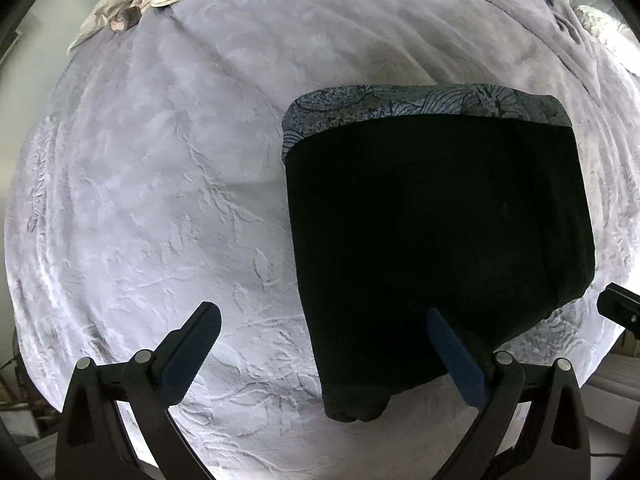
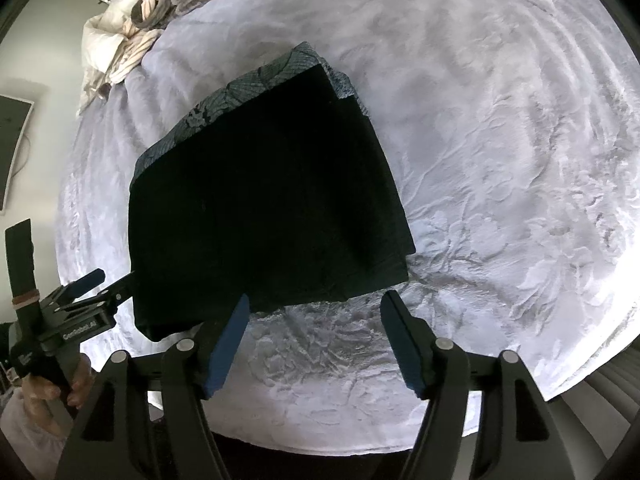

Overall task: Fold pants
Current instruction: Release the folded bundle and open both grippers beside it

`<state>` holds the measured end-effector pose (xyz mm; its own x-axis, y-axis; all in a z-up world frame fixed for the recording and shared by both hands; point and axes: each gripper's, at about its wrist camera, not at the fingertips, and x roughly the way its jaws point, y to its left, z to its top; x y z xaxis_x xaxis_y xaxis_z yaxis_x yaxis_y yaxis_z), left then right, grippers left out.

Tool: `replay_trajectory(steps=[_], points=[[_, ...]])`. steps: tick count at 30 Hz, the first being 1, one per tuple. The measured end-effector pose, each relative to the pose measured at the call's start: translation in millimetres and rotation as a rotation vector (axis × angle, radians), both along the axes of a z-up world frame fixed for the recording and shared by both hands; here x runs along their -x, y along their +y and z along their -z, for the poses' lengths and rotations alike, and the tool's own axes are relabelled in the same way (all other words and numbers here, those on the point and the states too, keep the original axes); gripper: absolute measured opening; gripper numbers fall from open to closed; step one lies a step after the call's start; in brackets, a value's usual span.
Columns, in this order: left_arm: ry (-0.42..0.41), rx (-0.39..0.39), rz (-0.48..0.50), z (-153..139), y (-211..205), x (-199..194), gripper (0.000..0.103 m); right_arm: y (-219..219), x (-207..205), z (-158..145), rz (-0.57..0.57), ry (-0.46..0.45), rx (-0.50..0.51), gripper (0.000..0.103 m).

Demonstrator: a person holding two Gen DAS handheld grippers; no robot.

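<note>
My left tongs point(image 1: 324, 336) are spread wide and grip nothing; their right finger overlaps the near edge of the black pants point(image 1: 436, 232) in view. My right tongs point(image 2: 314, 316) are also spread and empty, just short of the pants' near edge. The pants lie folded into a block on the pale bedspread point(image 2: 500, 160), patterned lining showing along the far edge. Crumpled bedding point(image 2: 124, 36) sits beyond, far left.
</note>
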<state>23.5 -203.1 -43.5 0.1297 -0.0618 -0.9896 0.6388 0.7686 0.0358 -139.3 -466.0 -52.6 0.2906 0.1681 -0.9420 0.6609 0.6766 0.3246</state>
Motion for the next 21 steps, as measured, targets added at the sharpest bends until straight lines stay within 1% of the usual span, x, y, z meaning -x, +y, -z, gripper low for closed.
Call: replay_trajectory(steps=[1,6,13,21], points=[[0.002,-0.002,0.001,1,-1,0,0.103,-1,0,0,-0.002,-0.002,0.000,0.080],[0.013,-0.013,0.005,5,-5,0,0.103,-5,0,1,-0.003,-0.005,0.009,0.080],[0.029,-0.023,0.005,11,-9,-2,0.103,-12,0,6,-0.001,0.007,-0.006,0.081],[0.062,-0.021,-0.017,23,-11,-8,0.103,-16,2,15,0.003,0.020,-0.016,0.081]])
